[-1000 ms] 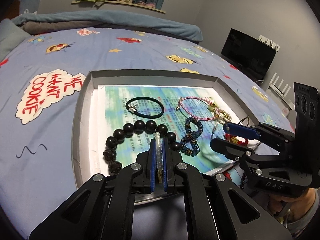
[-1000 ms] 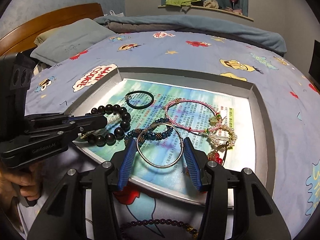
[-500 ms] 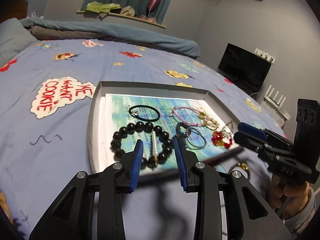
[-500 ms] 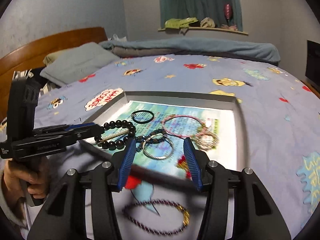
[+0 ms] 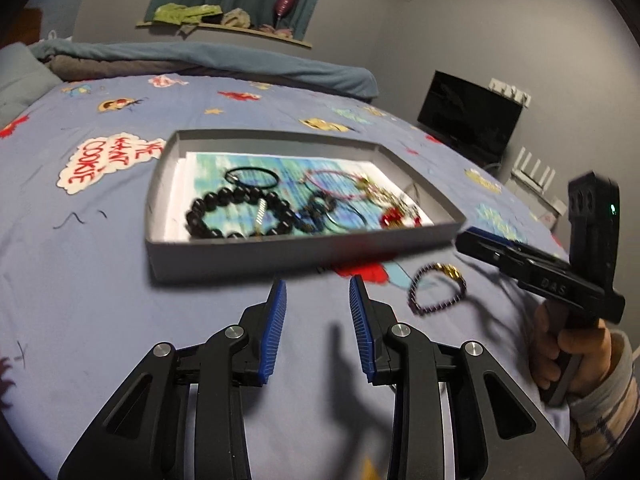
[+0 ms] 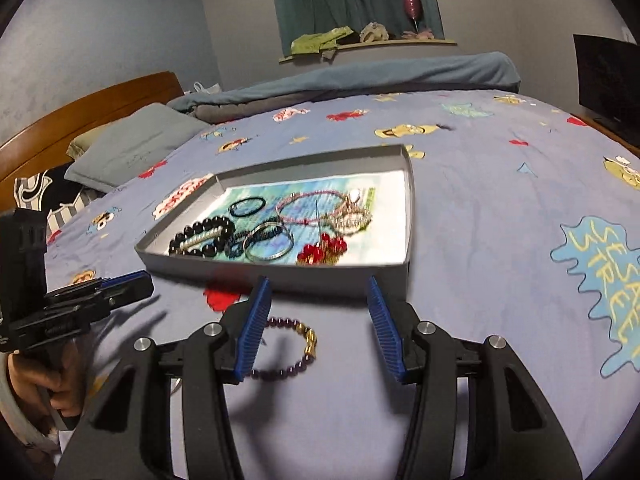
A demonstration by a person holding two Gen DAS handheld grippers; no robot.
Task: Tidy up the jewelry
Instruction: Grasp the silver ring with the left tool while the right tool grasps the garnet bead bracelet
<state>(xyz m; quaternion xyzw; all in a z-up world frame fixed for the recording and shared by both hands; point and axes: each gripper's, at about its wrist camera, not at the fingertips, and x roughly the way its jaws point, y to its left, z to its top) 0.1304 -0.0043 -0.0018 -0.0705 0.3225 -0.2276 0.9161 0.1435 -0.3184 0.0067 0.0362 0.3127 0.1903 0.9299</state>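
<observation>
Both tongs are hanging with jaws apart and empty, right gripper hovering over the purple bracelet lying on the bedsheet, probably lining up to grab it, the tray beyond holding the other jewelry, left gripper idling alongside.

Motion blur smears the jewelry in the shallow grey cardboard tray. Purple beaded bracelet with gold clasp: its 9 o'clock arc hidden behind right hand-held gripper finger. Black TV screen cut off at 3 o'clock.
</observation>
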